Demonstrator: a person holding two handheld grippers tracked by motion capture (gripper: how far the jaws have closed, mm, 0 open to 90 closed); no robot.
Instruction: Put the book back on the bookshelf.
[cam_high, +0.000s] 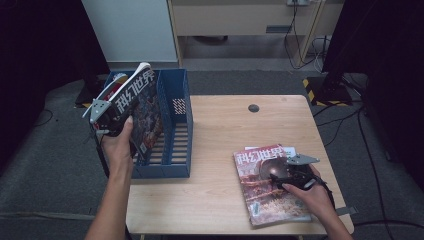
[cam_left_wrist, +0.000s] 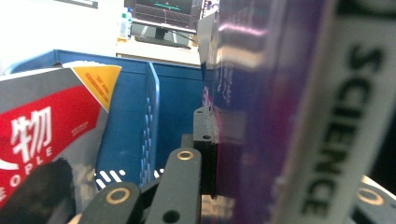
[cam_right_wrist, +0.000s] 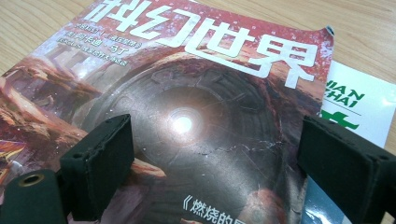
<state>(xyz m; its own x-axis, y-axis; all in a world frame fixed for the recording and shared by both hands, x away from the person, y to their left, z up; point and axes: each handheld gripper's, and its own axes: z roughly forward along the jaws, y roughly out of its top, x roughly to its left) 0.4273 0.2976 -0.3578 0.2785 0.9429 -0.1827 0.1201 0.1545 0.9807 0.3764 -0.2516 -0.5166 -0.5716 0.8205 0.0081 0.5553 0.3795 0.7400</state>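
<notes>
While a magazine (cam_high: 142, 112) is being held upright by the left tongs (cam_high: 107, 120), clamped on its edge above the blue file rack (cam_high: 175, 150) at the tabletop's left edge, it is best being lowered straight into a slot; the right tongs (cam_right_wrist: 212, 154) are hovering wide open over a second magazine (cam_high: 270, 182) near the front right corner.

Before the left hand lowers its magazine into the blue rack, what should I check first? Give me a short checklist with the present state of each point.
1. Left gripper shut on the held magazine: ok, the left gripper view shows the jaw pressed against the cover.
2. Held magazine above a rack slot: ok, it stands tilted over the left slots.
3. Slot below free: cannot tell; a red and white magazine already stands at the far left.
4. Right slot free: ok.
5. Right gripper away from the rack: ok, it is open over the magazine on the table.
6. Table magazine lies flat: ok.
</notes>
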